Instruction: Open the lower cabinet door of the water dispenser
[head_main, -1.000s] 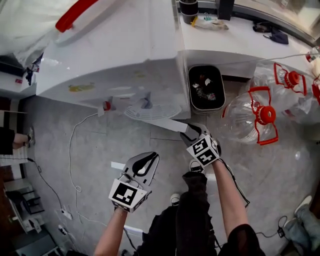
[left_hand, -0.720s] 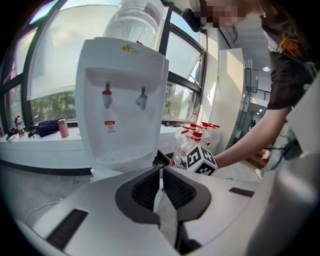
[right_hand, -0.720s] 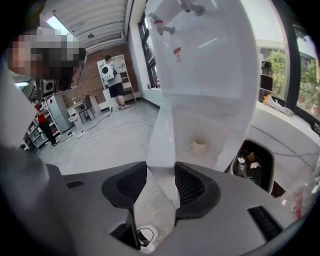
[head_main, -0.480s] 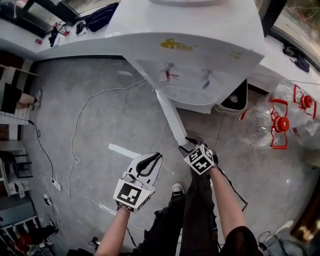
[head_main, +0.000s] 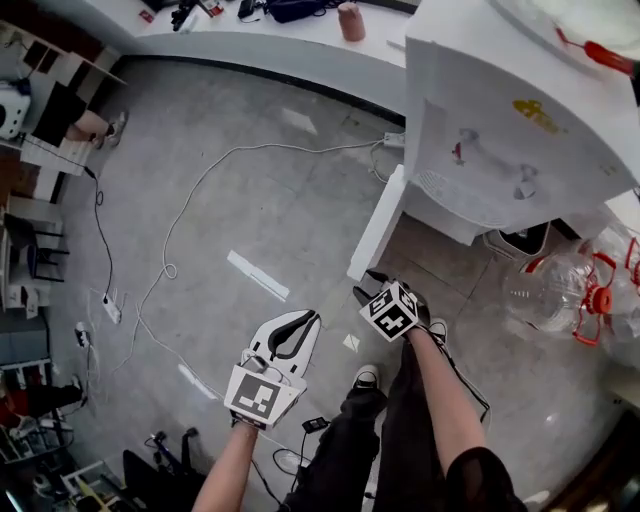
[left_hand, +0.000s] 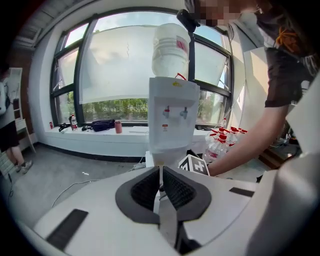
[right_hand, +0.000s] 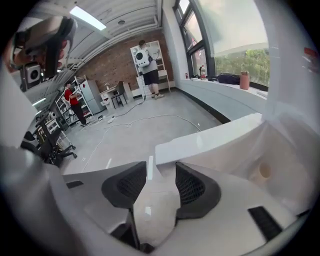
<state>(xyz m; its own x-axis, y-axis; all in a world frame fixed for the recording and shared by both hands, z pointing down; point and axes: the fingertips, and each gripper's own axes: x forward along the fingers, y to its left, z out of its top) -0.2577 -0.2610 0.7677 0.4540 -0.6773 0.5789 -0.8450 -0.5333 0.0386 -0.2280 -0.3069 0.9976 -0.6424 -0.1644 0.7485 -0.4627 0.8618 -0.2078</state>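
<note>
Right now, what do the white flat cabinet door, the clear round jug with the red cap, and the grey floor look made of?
White flat cabinet door: likely glossy moulded plastic; it shows soft highlights.
Clear round jug: transparent plastic, floor visible through it.
Grey floor: probably smooth concrete or tile, faintly mottled.

- White water dispenser (head_main: 495, 150), upright, bottle on top, just beyond the right gripper (head_main: 368, 290).
- Lower cabinet door (head_main: 378, 225), plain white, standing wide open, free edge caught between that gripper's jaws.
</note>
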